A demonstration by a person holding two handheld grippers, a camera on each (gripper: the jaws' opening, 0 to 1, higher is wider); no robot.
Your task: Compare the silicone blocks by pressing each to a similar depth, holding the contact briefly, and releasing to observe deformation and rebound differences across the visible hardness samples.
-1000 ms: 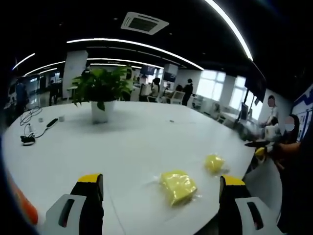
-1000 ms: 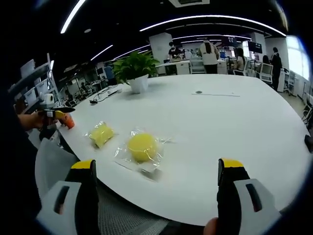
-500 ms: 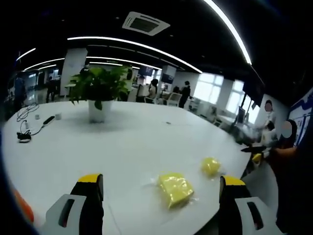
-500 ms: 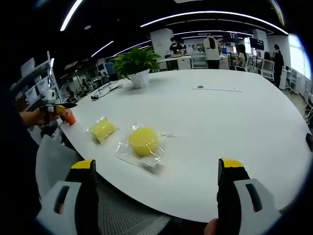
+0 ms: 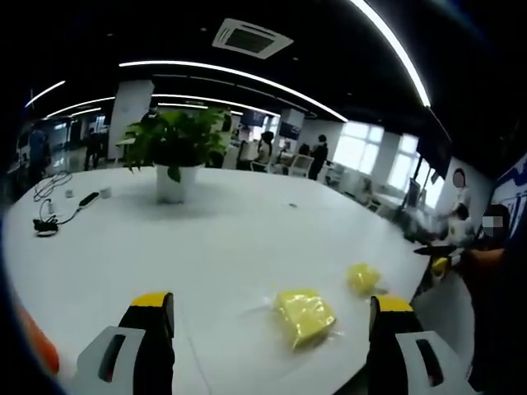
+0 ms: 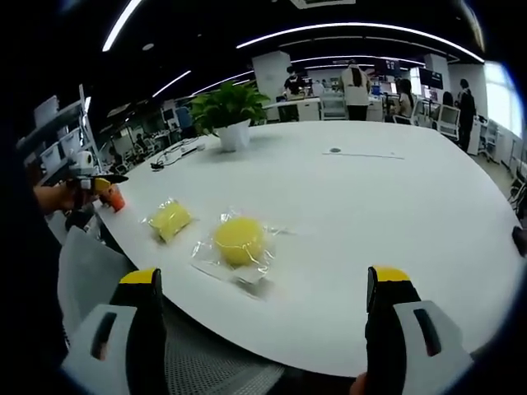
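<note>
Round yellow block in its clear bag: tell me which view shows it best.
The right gripper view: the round yellow block lies near and central, with its bag's outline clear. In the left gripper view it is smaller and farther off, beyond the squarer yellow block.

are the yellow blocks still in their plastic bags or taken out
In their bags. Clear plastic wraps the round block and the squarish block, its edges spreading onto the white table.

You had two yellow silicone blocks on the white table (image 6: 395,206), each in a clear bag: one squarish block (image 5: 303,315) and one round block (image 6: 239,240). You also had one potted plant (image 5: 174,152) and one black cable bundle (image 5: 48,224) there. Two open grippers were up: left gripper (image 5: 268,346), right gripper (image 6: 263,341).
</note>
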